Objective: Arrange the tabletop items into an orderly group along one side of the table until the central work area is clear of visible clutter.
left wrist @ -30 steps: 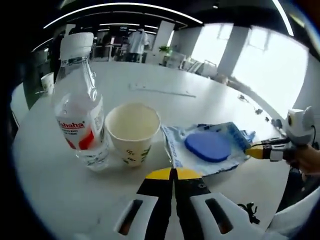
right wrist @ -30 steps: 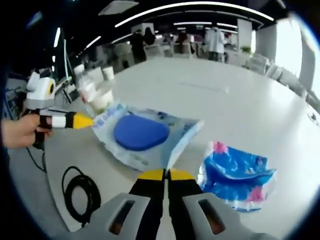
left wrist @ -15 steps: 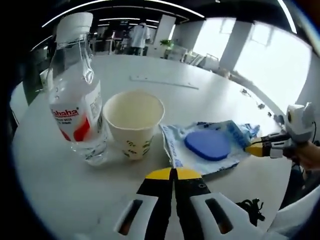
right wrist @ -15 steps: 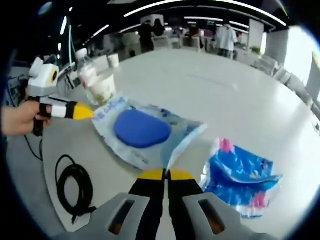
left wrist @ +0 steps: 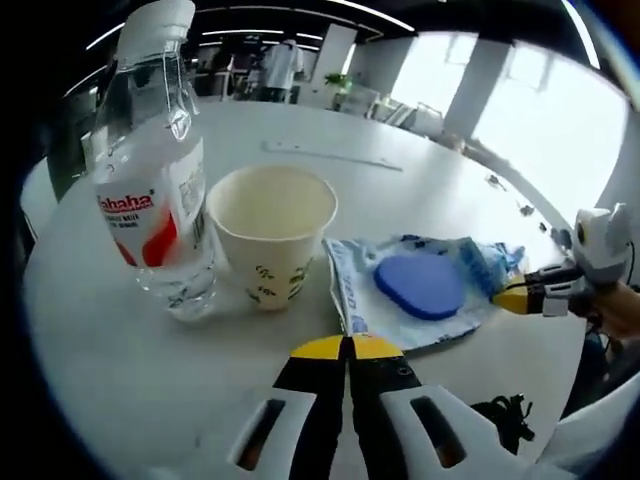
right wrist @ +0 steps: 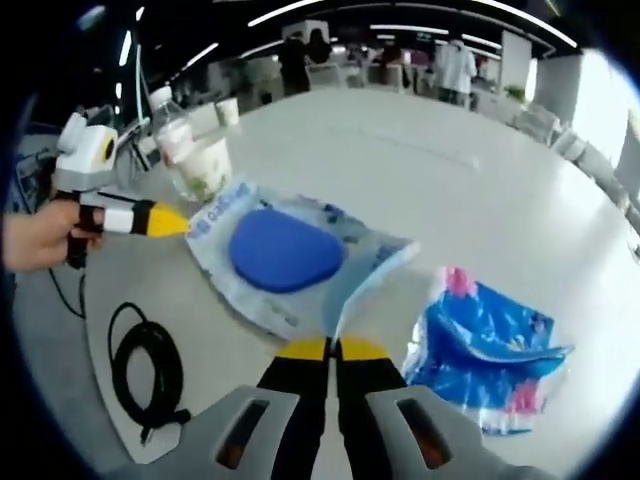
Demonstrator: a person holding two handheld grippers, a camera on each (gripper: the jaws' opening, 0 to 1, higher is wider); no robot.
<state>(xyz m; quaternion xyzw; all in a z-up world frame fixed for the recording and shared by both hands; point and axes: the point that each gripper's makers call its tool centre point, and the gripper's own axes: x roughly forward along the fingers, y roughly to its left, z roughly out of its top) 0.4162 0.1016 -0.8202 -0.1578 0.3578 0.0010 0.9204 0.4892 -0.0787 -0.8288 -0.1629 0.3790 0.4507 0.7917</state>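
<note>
White round worktop (left wrist: pixel 420 190): clear plastic water bottle (left wrist: pixel 150 190) upper left, beige paper cup (left wrist: pixel 271 232) beside it, clear pouch holding blue oval pad (left wrist: pixel 422 288) centre-right; left gripper (left wrist: pixel 346 347) and right gripper (right wrist: pixel 325 348) both clenched, empty.

Daylight floods in from blown-out windows (left wrist: pixel 545 110) on the right of the left gripper view, while ceiling light strips (right wrist: pixel 470 12) glow above a dim far room. The white table (left wrist: pixel 420 190) throws back a soft glare; the cup (left wrist: pixel 270 235) and bottle (left wrist: pixel 150 170) cast only faint shadows. Fisheye bending curves the table edge. Distant figures look soft, perhaps from blur, and the foil pack (right wrist: pixel 485 345) glints.
</note>
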